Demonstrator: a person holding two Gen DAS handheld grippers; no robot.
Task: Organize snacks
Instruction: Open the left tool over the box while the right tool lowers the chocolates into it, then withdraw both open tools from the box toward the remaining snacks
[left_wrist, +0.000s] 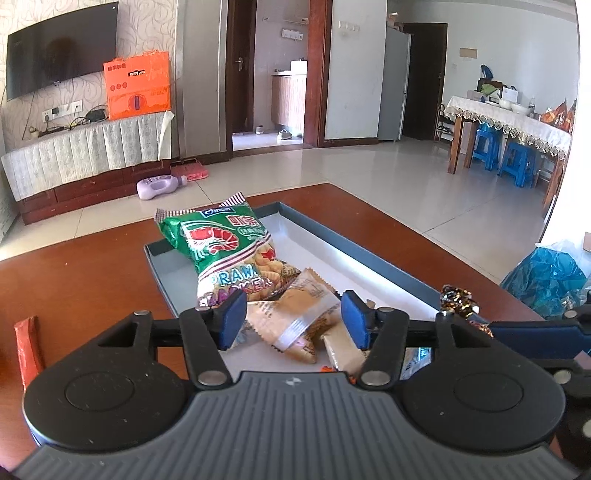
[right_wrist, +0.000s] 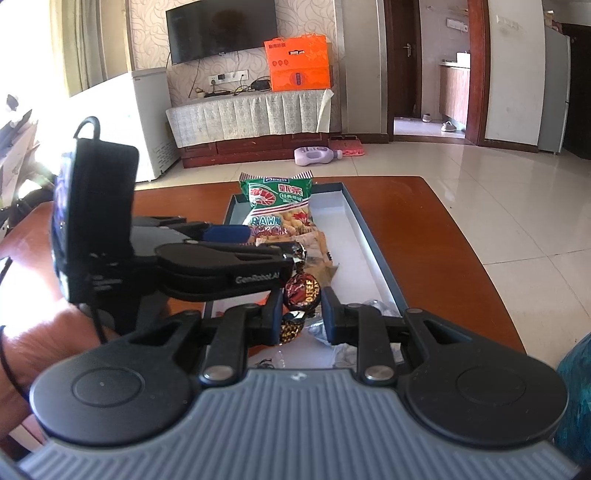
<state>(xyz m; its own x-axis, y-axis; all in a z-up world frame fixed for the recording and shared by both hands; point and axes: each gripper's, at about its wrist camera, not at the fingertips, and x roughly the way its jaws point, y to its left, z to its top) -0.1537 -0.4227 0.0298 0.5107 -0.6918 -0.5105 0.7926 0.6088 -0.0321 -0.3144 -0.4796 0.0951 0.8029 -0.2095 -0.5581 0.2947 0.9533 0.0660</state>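
Observation:
A grey-blue tray (left_wrist: 369, 260) on the red-brown table holds a green prawn cracker bag (left_wrist: 221, 247) and beige snack packets (left_wrist: 295, 317). My left gripper (left_wrist: 293, 317) is open just above the beige packets, holding nothing. My right gripper (right_wrist: 301, 308) is shut on a brown toffee candy (right_wrist: 301, 291) over the tray's near end (right_wrist: 373, 254); the candy's foil end shows at the right of the left wrist view (left_wrist: 456, 301). The cracker bag (right_wrist: 280, 206) lies at the tray's far end. The left gripper's body (right_wrist: 221, 266) sits to the left of the candy.
An orange packet (left_wrist: 27, 347) lies on the table (left_wrist: 92, 280) left of the tray. A blue plastic bag (left_wrist: 550, 280) sits off the table's right edge. Beyond are a tiled floor, a TV cabinet (right_wrist: 251, 118) and a dining table with blue stools (left_wrist: 517, 162).

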